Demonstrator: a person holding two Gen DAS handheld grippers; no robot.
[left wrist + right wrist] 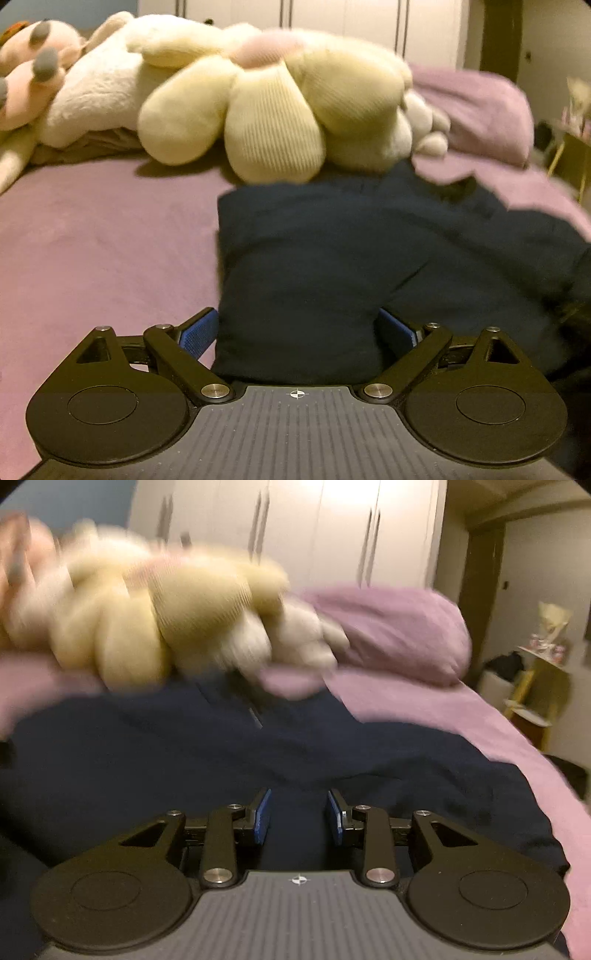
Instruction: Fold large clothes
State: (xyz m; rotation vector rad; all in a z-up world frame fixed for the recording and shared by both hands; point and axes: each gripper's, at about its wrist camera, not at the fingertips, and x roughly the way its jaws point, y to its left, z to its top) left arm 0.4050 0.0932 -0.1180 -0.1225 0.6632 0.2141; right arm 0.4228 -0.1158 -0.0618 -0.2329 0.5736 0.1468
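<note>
Left claw: black linkage arms with silver pivot screws, blue ribbed pads on the fingertips, two round black discs at 7 and 5 o'clock flanking a grey ribbed plate with a small white crosshair mark. Right claw: same build, with blue pads, silver screws, grey ribbed plate and crosshair.

No readable text or labels anywhere.
</note>
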